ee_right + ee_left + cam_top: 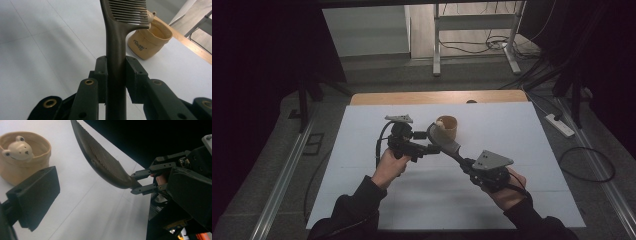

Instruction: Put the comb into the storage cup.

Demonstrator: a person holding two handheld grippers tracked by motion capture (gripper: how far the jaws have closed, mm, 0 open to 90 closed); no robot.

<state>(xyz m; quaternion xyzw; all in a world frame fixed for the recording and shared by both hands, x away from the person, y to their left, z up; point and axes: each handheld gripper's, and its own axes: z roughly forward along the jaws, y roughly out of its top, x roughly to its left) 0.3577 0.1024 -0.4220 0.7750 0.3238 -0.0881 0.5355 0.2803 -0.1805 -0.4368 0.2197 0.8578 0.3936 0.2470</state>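
the right gripper (116, 75) clamps the dark comb (116, 37) by its handle, teeth raised just beside the tan bear cup (446, 127) on the white table (362, 165). the left gripper (434, 142) hangs close by the comb, jaws apart, holding nothing.

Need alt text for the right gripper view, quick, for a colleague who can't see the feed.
The right gripper clamps the handle of a dark comb between its two black jaws, the comb's teeth reaching up toward a tan ceramic cup. The cup stands on a white table just behind the comb.
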